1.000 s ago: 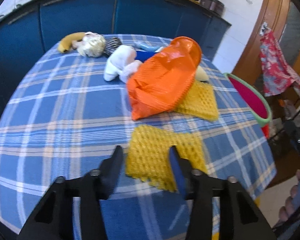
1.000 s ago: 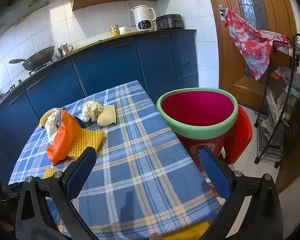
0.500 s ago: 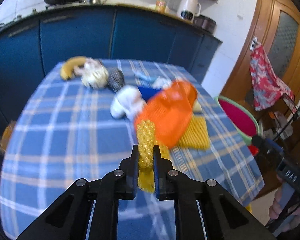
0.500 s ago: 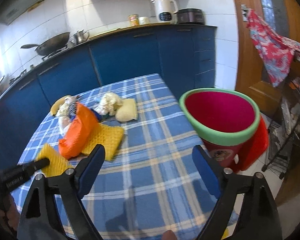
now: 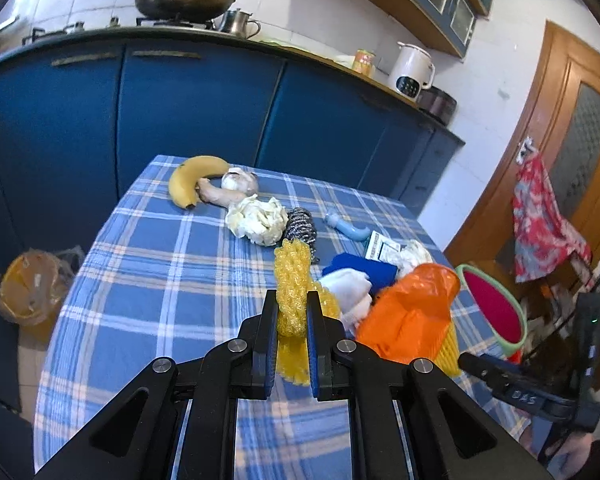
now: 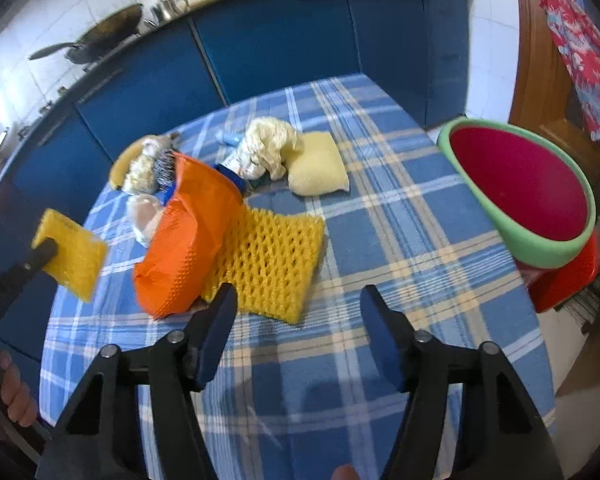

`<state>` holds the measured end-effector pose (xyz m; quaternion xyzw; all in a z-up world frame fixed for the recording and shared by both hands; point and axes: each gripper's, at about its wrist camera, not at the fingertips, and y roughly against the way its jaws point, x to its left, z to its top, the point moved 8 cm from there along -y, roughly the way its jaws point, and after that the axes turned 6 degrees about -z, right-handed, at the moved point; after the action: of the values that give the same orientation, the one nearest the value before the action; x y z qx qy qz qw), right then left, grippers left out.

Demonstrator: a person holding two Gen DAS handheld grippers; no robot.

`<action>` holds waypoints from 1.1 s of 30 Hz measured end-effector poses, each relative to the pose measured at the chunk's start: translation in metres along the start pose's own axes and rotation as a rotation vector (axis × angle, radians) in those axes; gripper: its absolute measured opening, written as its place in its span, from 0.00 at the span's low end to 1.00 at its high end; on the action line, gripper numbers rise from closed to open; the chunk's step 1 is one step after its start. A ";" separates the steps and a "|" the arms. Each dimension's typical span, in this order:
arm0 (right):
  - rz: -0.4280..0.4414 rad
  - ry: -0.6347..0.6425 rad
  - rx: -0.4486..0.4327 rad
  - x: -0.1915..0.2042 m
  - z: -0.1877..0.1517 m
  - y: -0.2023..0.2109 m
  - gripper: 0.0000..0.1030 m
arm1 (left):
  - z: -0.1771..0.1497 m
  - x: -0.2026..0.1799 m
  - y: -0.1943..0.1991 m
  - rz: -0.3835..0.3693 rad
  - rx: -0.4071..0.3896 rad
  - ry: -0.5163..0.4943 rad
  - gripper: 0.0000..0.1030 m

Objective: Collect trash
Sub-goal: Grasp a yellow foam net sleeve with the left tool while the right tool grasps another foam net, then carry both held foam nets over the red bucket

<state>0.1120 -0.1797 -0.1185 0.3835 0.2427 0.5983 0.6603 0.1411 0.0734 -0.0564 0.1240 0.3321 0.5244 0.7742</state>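
Left tongs (image 5: 292, 312) are clamped on a yellow foam net (image 5: 291, 280), which is lifted clear of the checked bench (image 5: 148, 280); the right wrist view shows the same net (image 6: 71, 252) hanging in the air at the bench's left side. Right tongs (image 6: 296, 308) hover over the bench with nothing between them; their jaws have just been closing and stand partly apart. A second yellow foam net (image 6: 274, 264) lies flat just ahead of them, partly under an orange bag (image 6: 188, 240). Behind the bag lie crumpled paper (image 6: 268, 148), a sponge (image 6: 318, 166) and a banana (image 5: 190, 182). A red bin with a green rim (image 6: 528, 196) stands beside the bench's right edge.
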 end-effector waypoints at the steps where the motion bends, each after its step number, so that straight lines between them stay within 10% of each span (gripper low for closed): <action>1: -0.007 -0.010 0.015 0.001 -0.001 -0.004 0.56 | 0.000 0.002 -0.004 -0.027 0.012 0.013 0.12; 8: 0.022 -0.108 0.083 0.002 -0.005 -0.025 0.47 | 0.003 0.006 -0.016 -0.109 0.043 0.032 0.12; 13: 0.040 -0.081 0.064 0.008 0.000 -0.022 0.14 | 0.001 -0.001 -0.017 -0.108 0.038 0.028 0.12; 33: 0.085 0.003 -0.271 -0.024 0.040 0.090 0.12 | 0.023 -0.101 0.005 -0.123 0.004 -0.105 0.12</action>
<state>0.0850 -0.2126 -0.0261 0.2996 0.1442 0.6538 0.6797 0.1287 -0.0109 0.0024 0.1324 0.2990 0.4681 0.8209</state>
